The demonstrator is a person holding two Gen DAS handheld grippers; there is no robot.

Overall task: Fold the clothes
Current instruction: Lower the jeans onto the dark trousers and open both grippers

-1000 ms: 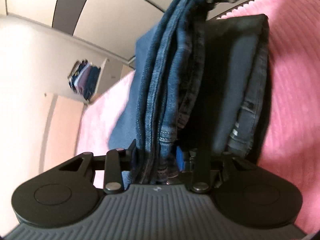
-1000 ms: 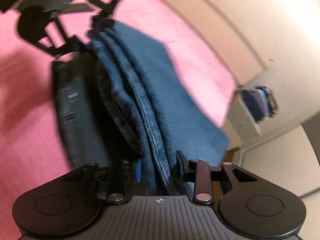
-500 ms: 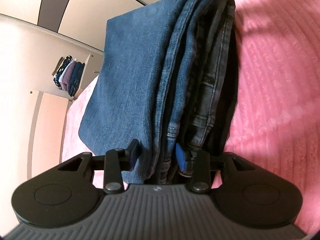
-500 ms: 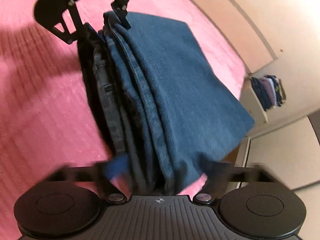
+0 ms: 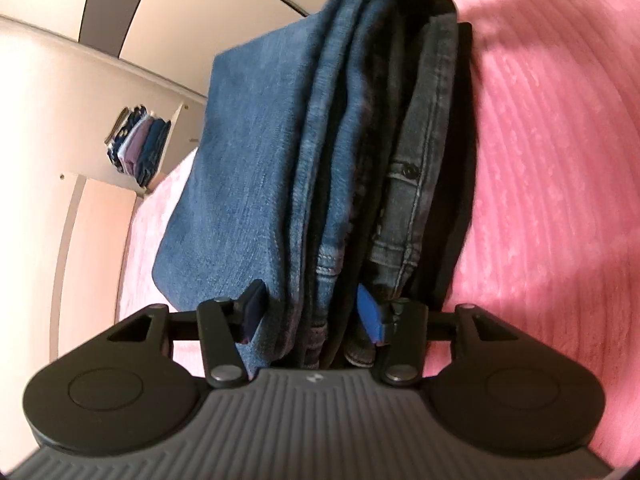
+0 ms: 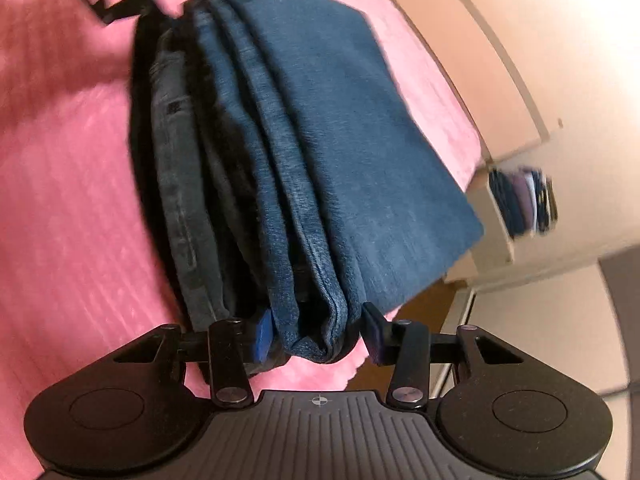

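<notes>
Jeans (image 5: 248, 184) folded thick, carried at both ends above a pink ribbed bedspread (image 5: 552, 168).

Nearest, the left gripper (image 5: 310, 312) has its blue-padded fingers clamped on one end of the stacked denim; the right gripper (image 6: 316, 334) brackets the other end, jaws spread about the bundle's width, contact unclear. The fold looks finished, so the next move is likely stowing it squarely. Farther off, folded clothes (image 5: 138, 148) stand in a pale shelf nook.
</notes>
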